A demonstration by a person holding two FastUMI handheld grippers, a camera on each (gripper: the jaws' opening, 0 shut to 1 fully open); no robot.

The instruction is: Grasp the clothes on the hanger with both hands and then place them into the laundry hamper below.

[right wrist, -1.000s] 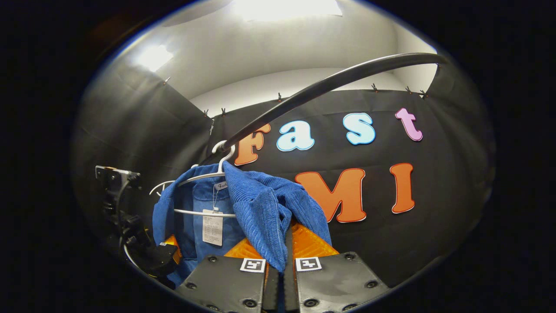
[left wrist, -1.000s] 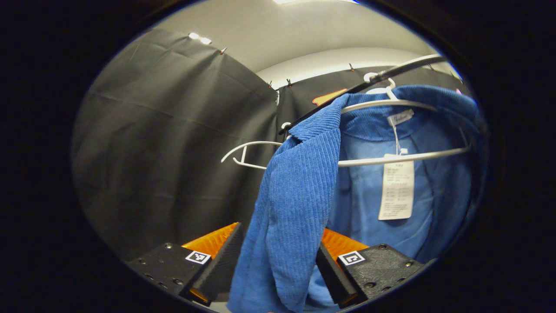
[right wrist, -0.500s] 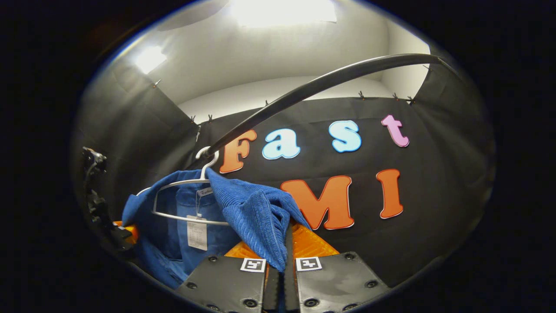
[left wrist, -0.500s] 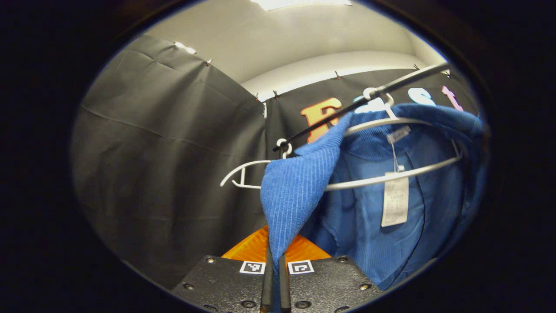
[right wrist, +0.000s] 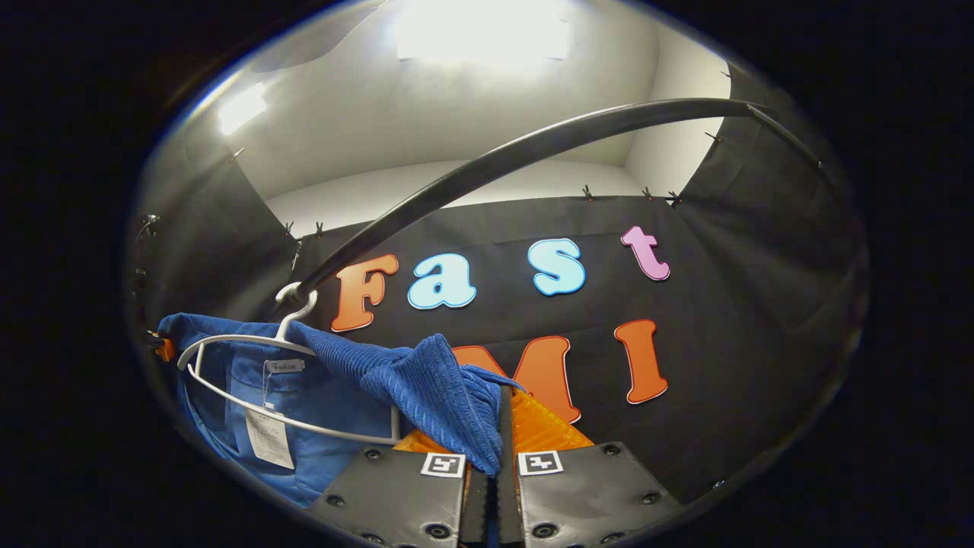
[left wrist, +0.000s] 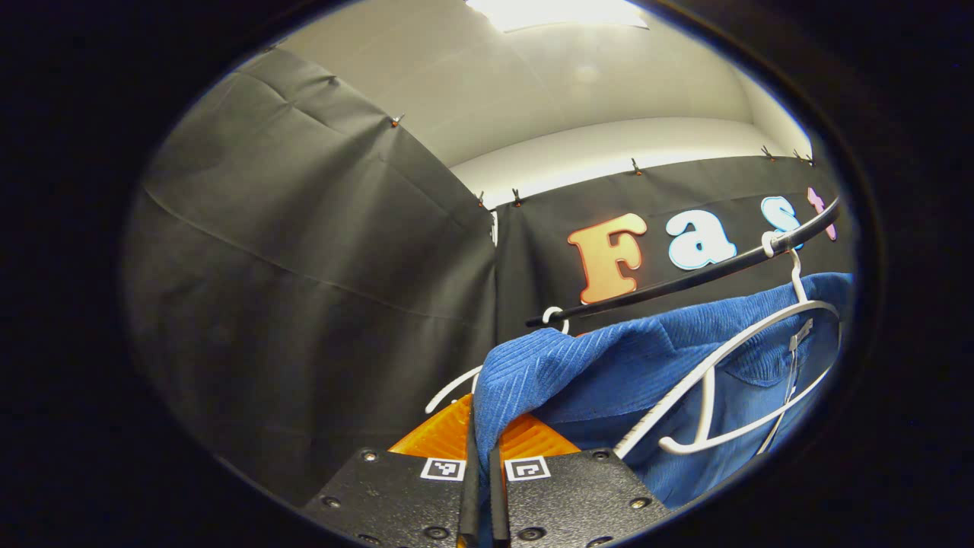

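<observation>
Both grippers are clamped down on fabric here. The left gripper (left wrist: 479,476) has its jaws pressed together with a fold of the blue corduroy jacket (left wrist: 609,365) pinched between them, and the right gripper (right wrist: 493,476) is the same story, jaws nearly closed on a bunched edge of the jacket (right wrist: 426,388).

What changed: a second ago the left jaws were wide open around the front panel, half a second ago they closed, and since then both hands have pulled outward. The cloth now runs taut from each pinch up to the white hanger (left wrist: 730,373), and the hanger has tilted and swung off to the side in both views. So the grasp step looks done and the pull-off is probably under way, though the collar still sits on the hanger.

Room-wise, the black rail (right wrist: 487,164) arcs right overhead, with the hanger hook (right wrist: 297,297) still on it. A second, bare hanger (left wrist: 456,388) hangs just beside the left-hand fold and could snag. The hamper is somewhere below the cameras' aim, so going down is blind.
</observation>
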